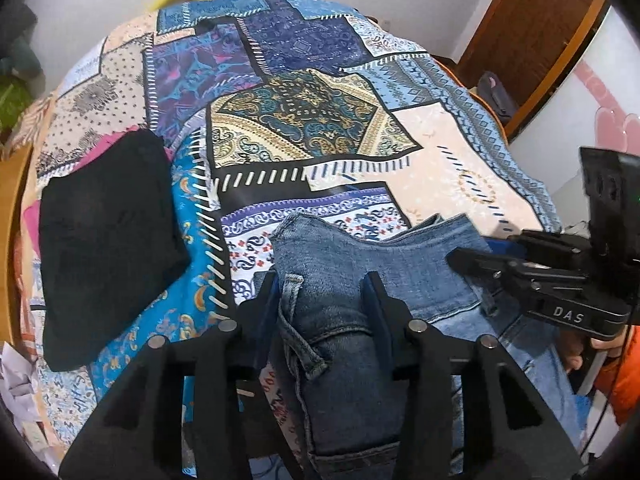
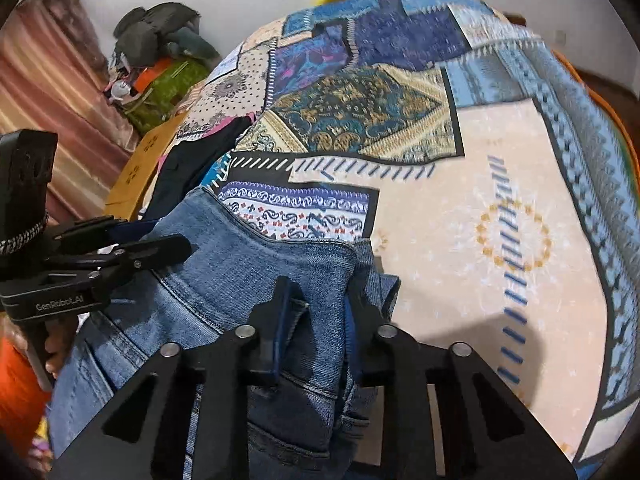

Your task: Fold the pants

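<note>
My left gripper (image 1: 326, 292): clamped on a thick bunched fold of the jeans (image 1: 340, 340), a belt loop showing just beside one pad.
My right gripper (image 1: 480, 258): reaching in from the right of the jeans, its black tip lying on the denim; whether it pinches cloth I cannot tell.
Jeans: blue denim, a flat panel spread beyond my fingers on the patchwork bedspread (image 1: 312, 120).
Black garment (image 1: 108, 236): folded, lying left of the jeans, apart from them.
Wooden door (image 1: 536, 36): far right, beyond the jeans.
</note>
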Tool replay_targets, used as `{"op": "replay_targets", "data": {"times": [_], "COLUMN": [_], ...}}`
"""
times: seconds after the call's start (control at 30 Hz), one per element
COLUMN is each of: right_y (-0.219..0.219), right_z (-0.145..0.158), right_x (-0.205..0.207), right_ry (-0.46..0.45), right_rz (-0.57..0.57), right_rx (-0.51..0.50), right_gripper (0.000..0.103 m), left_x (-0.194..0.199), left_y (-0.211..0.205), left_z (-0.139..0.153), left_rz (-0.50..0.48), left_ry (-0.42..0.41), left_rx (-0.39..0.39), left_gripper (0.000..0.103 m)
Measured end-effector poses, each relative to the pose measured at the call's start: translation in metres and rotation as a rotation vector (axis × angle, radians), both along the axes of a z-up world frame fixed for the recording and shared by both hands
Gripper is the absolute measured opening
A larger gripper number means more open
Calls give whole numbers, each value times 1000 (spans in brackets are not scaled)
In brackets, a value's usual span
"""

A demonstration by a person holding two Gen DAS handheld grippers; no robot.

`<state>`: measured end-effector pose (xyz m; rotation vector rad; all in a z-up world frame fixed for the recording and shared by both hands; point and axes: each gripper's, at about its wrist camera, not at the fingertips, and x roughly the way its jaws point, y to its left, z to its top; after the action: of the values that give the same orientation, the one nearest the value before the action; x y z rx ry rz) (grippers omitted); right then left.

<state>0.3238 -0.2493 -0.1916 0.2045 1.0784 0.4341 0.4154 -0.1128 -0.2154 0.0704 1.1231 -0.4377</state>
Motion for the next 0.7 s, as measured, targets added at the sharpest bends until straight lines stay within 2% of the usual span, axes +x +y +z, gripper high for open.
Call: {"op": "replay_targets", "data": {"times": [0.13, 0.23, 0.33, 0.4, 0.5, 0.7], "right_y": [10, 11, 10, 9, 9, 5], "right_z": [-1, -7, -2, 3, 14, 46], "right_x": [-2, 0, 0, -1, -8, -38], "right_ry": [-37, -32, -24, -19, -44, -137], "right_rz": [23, 20, 16, 17, 15, 17], "right_rx": [-73, -94, -101, -111, -155, -209], "right_gripper": [18, 18, 20, 21, 22, 23], "left_x": [2, 1, 4, 6, 3, -20], "left_y": [2, -5, -3, 3, 10, 16], "left_z": [-9, -13, -11, -7, 5, 40], "left_rz": [15, 7, -1, 12, 26, 21], "left_ry": [10, -19, -11, 4, 8, -63], "left_rx": [25, 83, 74, 61, 47, 63], "left_gripper": [43, 44, 48, 54, 54, 55]}}
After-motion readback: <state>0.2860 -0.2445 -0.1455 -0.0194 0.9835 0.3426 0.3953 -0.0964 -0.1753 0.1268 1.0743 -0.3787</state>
